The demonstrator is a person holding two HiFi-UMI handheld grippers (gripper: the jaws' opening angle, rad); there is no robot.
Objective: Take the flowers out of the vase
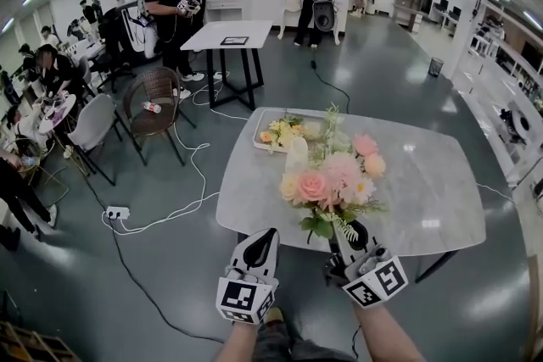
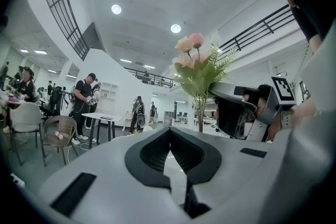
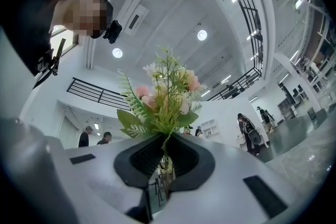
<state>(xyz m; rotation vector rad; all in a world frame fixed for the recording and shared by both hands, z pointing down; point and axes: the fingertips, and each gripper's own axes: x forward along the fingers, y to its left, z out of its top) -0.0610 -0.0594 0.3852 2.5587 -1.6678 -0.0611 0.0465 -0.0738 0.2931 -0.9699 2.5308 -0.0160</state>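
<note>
The left gripper (image 1: 260, 236) and right gripper (image 1: 353, 233) had pale grey shells and black ribbed pads (image 2: 151, 152). Each bore a cube (image 1: 246, 299) of black-and-white square markers.

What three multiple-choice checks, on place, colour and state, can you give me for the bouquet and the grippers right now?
1. Where are the bouquet's stems?
A. Between the right gripper's jaws
B. On the floor
C. On a chair

2. What colours are its blooms?
A. Blue
B. Pink and cream
C. Black

3. How is the left gripper?
A. Wide open
B. Shut on a stem
C. Shut, empty

Answers:
1 A, the right gripper view shows the stems pinched between its jaws.
2 B, the head view shows pink and cream flowers.
3 C, its jaws meet with nothing between them.
</note>
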